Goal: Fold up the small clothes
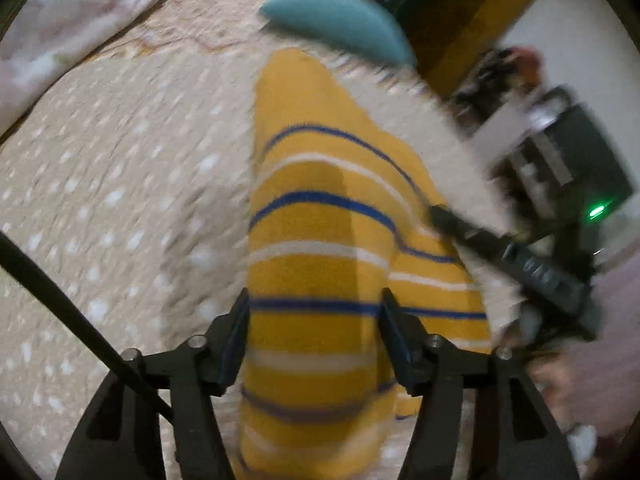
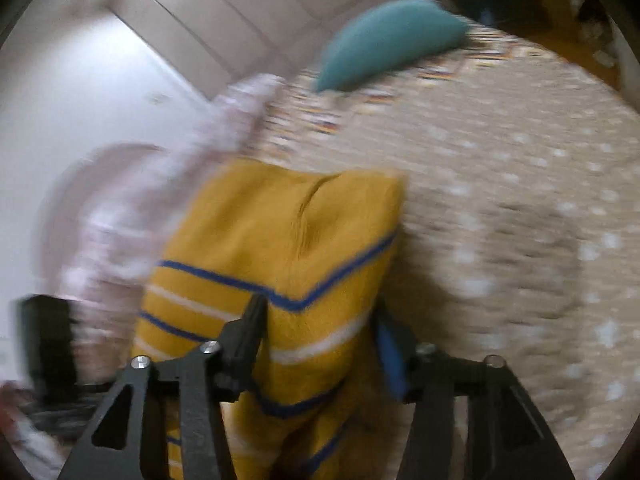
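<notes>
Both grippers pinch the yellow garment: the left gripper (image 1: 314,312) and right gripper (image 2: 318,320) each have striped cloth (image 1: 320,216) between their fingers. It drapes over the dotted beige bedspread (image 1: 120,184). Beyond lies a teal cushion (image 1: 340,20), and a pale floral pillow (image 1: 72,12).

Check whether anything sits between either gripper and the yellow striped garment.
Nothing visible does. The yellow striped garment lies directly between the fingers of the left gripper and the right gripper. The teal pillow lies farther off on the bedspread.

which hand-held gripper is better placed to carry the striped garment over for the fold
Right, probably: the right hand-held gripper straddles a raised corner of the yellow striped garment, while the left hand-held gripper spans its flatter middle.
</notes>
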Demonstrator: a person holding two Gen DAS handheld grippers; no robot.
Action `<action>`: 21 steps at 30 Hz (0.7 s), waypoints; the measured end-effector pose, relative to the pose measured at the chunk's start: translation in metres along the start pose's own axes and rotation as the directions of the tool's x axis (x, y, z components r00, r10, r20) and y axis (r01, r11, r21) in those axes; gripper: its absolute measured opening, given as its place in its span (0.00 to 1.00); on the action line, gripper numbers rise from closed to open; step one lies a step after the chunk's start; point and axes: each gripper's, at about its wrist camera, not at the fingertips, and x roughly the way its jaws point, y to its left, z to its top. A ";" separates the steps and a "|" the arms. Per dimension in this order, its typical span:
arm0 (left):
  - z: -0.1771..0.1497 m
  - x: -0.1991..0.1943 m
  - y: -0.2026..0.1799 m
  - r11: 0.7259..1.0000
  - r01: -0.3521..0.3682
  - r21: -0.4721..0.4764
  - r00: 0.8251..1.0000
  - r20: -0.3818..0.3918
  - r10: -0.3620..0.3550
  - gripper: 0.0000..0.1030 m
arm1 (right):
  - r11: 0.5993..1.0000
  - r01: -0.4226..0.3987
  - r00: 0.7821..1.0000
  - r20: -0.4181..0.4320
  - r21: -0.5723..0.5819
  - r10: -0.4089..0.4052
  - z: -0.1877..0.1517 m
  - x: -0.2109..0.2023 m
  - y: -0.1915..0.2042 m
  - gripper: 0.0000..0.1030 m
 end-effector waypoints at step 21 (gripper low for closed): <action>-0.069 -0.047 0.019 0.999 0.037 -0.015 0.990 0.136 -0.035 0.65 | 0.974 -0.206 0.975 -0.097 -0.089 0.198 -0.110 -0.056 0.009 0.12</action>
